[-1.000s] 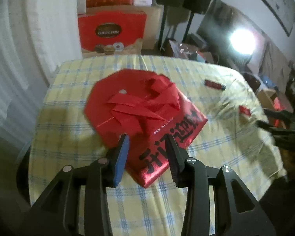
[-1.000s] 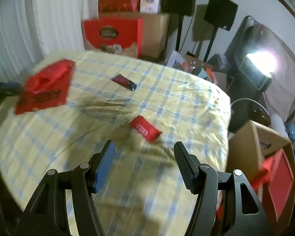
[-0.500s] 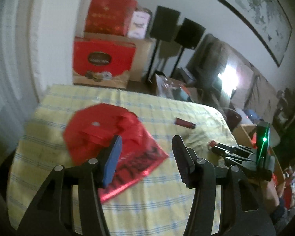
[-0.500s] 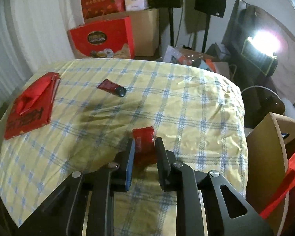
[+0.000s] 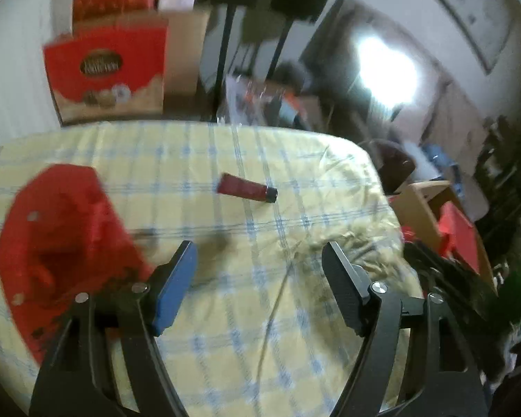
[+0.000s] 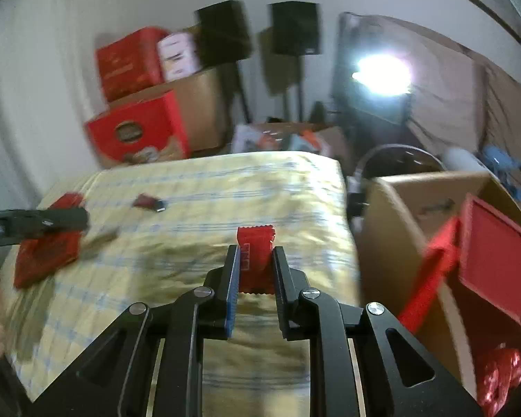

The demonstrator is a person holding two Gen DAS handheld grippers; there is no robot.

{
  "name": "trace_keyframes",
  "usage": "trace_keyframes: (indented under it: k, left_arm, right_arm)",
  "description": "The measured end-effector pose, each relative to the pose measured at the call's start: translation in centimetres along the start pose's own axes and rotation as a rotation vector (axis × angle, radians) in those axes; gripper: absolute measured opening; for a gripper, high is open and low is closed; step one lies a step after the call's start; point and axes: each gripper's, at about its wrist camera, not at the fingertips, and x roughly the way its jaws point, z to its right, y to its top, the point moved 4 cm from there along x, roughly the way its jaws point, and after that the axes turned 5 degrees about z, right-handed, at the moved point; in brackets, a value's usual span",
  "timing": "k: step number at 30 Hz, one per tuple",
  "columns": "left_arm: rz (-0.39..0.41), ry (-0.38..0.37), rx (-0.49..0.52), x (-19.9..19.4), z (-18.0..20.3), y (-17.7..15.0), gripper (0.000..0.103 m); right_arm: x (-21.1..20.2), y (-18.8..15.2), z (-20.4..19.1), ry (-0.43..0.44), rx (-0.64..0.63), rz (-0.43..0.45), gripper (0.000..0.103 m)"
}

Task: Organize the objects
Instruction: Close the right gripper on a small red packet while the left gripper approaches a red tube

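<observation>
Your right hand-held gripper [image 6: 255, 266] is pinching the small red packet [image 6: 255, 260] upright between its pads, clear of the checked cloth on the desk [image 6: 225, 187]. Your left hand-held gripper [image 5: 258, 271] is spreading, its jaws opening with nothing between them; it hangs over bare cloth, with the red gift bag [image 5: 55, 239] lying flat to its left and the dark red tube [image 5: 246, 187] farther ahead. The step in hand appears to be the carry of the packet to a collection point. The open cardboard box [image 6: 416, 208] just beside the desk's right edge is the likely destination, though this is a judgement. Swing the packet over the box rim before you release. Line up the left gripper on the tube, approaching across its narrow width.
</observation>
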Motion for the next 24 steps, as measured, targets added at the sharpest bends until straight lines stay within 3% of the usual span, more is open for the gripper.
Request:
trace_keyframes:
  k: [4,6,8,9,13,17,19,22,24]
  left_arm:
    - [0.016,0.071,-0.048,3.7,0.6,1.0,0.071]
    - [0.022,0.093,0.003,5.3,1.2,1.6,0.074]
    - [0.037,0.13,0.047,6.3,1.3,2.1,0.089]
    - [0.05,0.147,0.051,6.5,1.2,2.2,0.09]
    - [0.037,0.125,0.014,8.0,0.6,2.7,0.09]
    - [-0.003,0.16,0.16,9.5,1.7,2.2,0.097]
    - [0.001,0.185,0.229,9.6,2.5,1.7,0.097]
    - [-0.002,0.166,0.237,9.6,3.0,1.5,0.096]
    - [0.007,0.167,0.239,9.5,3.1,1.5,0.089]
  right_arm:
    - [0.2,-0.4,2.8,0.018,0.12,-0.019,0.017]
    - [0.0,-0.6,3.2,0.022,0.125,-0.02,0.017]
    - [0.0,-0.7,3.2,0.03,0.119,-0.025,0.017]
    - [-0.1,-0.7,3.1,0.036,0.119,-0.026,0.017]
    - [-0.2,-1.0,1.7,0.086,0.106,-0.031,0.017]
    - [-0.2,-1.3,0.4,0.114,0.07,-0.035,0.017]
    - [-0.2,-1.3,0.0,0.122,0.058,-0.036,0.017]
    - [-0.1,-1.4,-0.2,0.135,0.052,-0.038,0.017]
    - [-0.2,-1.4,-0.2,0.141,0.054,-0.037,0.017]
